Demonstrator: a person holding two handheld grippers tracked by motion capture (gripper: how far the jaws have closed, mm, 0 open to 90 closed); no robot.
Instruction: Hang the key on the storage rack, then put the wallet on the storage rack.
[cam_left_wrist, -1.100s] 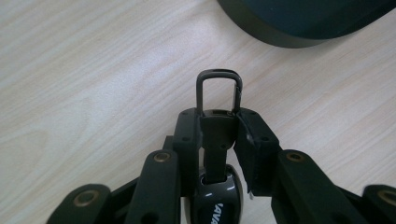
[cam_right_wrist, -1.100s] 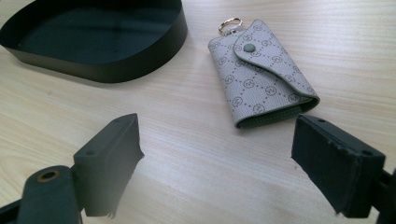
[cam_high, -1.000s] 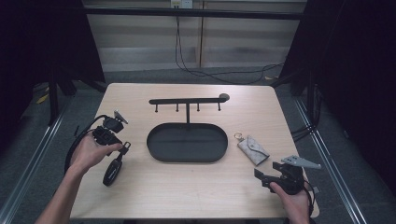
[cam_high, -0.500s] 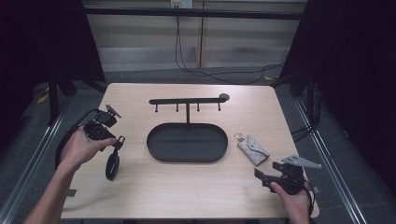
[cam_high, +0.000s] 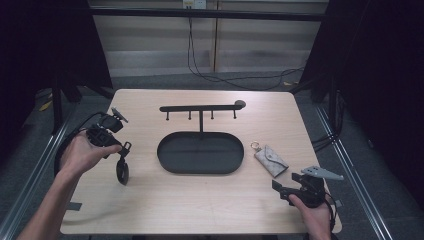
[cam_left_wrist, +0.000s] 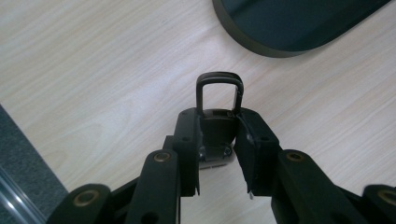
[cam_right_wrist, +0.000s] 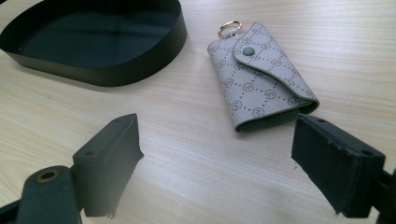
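My left gripper (cam_high: 123, 150) hangs over the table's left side, held by a hand, jaws pointing down. In the left gripper view it (cam_left_wrist: 217, 135) is shut on a small black key fob (cam_left_wrist: 217, 128), whose rectangular loop (cam_left_wrist: 219, 77) sticks out past the fingertips. The fob (cam_high: 122, 171) shows as a dark oval just above the wood. My right gripper (cam_high: 283, 189) rests at the front right, open, with nothing between its jaws (cam_right_wrist: 217, 154). Just beyond it lies a grey patterned key pouch (cam_right_wrist: 261, 77) with a gold ring, flat on the table (cam_high: 270, 160).
A black oval tray (cam_high: 200, 171) sits mid-table with a black hook rail (cam_high: 200, 107) standing behind it. Its rim (cam_left_wrist: 280, 46) lies ahead and to the right of the left jaws. The table's left edge (cam_left_wrist: 18, 154) is close by.
The left hand has lifted its gripper with the black fob and drawn it slightly to the left. The right gripper and the pouch have not moved.
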